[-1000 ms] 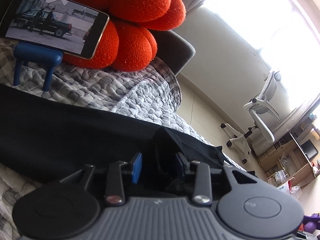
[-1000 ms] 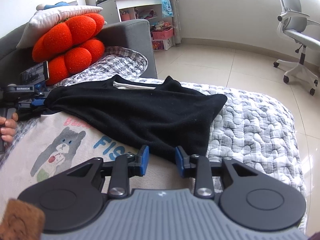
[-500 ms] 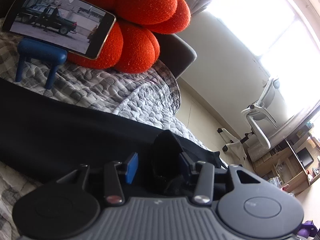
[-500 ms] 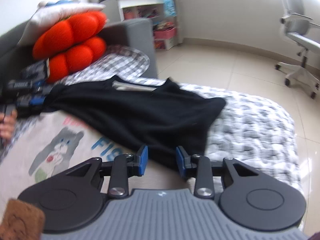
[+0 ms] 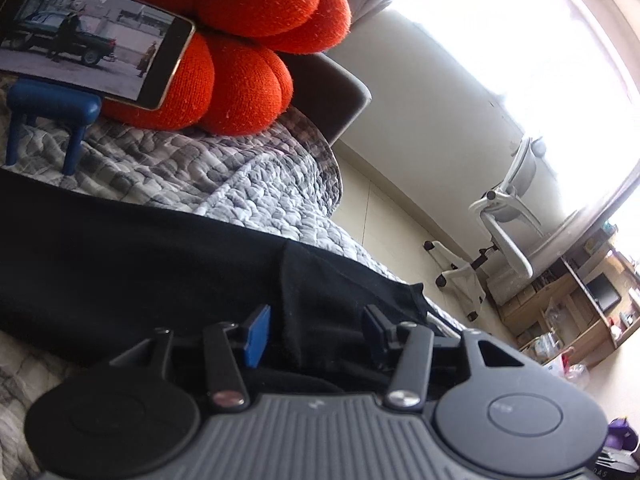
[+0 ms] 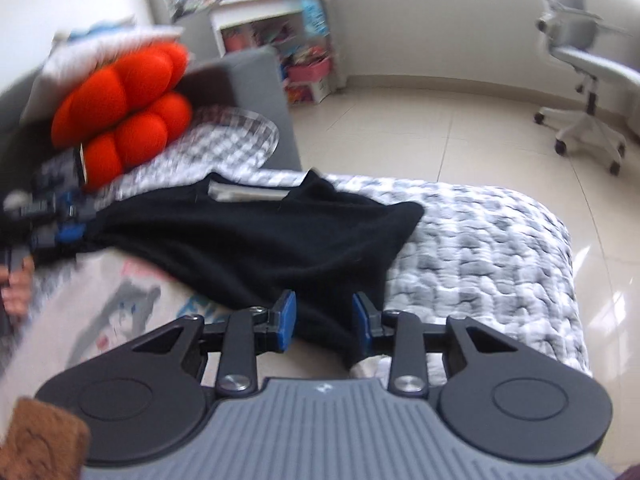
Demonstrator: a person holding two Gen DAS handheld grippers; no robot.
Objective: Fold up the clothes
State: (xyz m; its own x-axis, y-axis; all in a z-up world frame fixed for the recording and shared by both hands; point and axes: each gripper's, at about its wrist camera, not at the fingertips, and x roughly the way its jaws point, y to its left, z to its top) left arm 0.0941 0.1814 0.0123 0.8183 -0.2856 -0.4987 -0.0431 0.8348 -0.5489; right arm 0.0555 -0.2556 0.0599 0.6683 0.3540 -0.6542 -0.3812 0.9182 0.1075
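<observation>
Left tool (image 5: 316, 334) spread around bunched black knit shirt (image 5: 140, 264), right tool (image 6: 324, 318) spread over its hem, quilted blanket (image 6: 480, 248)

The right wrist view is smearing with motion blur: the shelf clutter (image 6: 276, 36) behind the orange cushion (image 6: 120, 108) is running into colour streaks, too soft to name. Below the cushion, the left tool (image 6: 60, 220) is showing only as a dark and blue smudge, so its jaw state is not readable there. The printed lettering on the pale garment (image 6: 120, 300) is being covered by the black shirt (image 6: 260, 240) and blurred besides. In the left wrist view, the shirt's fold (image 5: 316, 320) is lying between the left tool's fingers (image 5: 256, 336), hiding whether the pads are touching cloth. The phone (image 5: 92, 40) leaning on the cushion is being cropped by the left edge.
</observation>
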